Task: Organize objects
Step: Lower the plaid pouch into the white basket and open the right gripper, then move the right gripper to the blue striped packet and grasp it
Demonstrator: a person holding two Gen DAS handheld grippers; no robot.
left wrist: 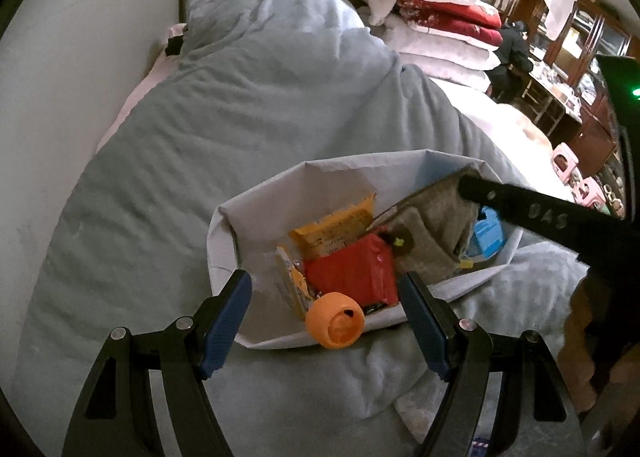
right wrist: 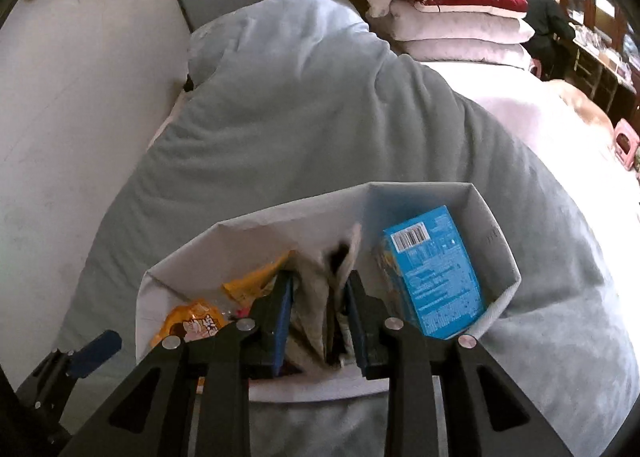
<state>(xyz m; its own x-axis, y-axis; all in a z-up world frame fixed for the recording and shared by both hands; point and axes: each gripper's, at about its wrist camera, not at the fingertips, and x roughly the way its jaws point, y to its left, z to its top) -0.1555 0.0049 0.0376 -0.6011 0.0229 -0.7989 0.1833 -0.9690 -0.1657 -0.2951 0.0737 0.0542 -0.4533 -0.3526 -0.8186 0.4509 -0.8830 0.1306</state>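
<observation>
Now the right gripper pinches a grey cloth pouch inside the white box on the bed; left gripper jaws spread, empty. Snacks and blue carton already packed; nearly done.

Each camera sits on its own gripper and looks forward and steeply down along the two fingers, close above a white paper bin resting on a grey-blue quilt. The left wrist view stands slightly back at the bin's near left side, while the right wrist view is nearer, directly over the bin's near rim. Both views share the bin, the quilt and the stacked bedding behind.
</observation>
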